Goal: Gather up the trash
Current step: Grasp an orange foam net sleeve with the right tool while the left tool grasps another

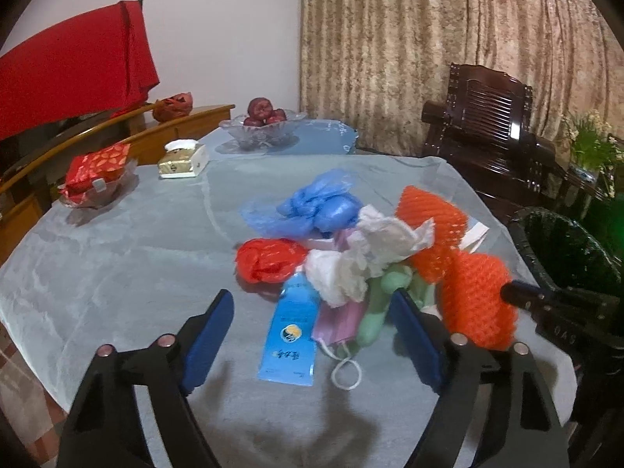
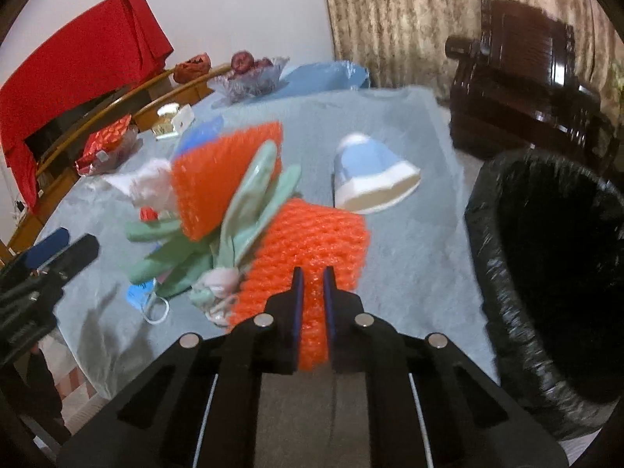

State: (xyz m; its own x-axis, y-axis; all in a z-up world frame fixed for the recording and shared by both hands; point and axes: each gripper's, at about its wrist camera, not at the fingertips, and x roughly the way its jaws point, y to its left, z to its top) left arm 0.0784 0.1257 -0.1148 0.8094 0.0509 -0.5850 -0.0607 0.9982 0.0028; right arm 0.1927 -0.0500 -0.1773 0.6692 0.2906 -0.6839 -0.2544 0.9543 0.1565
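The right gripper (image 2: pixel 312 292) was clamped on an orange foam net (image 2: pixel 312 241) — its long axis ran away from the table's (image 2: pixel 421 257) near edge. The left gripper (image 1: pixel 312 312) was held wide open, empty, facing the trash pile (image 1: pixel 351 257).

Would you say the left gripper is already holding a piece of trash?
No, the left gripper stands open over the blue packet, its pads touching nothing.

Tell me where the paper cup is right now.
In the right wrist view the paper cup lies tipped on its side on the grey tablecloth, just beyond the orange foam net and left of the black-lined trash bin.
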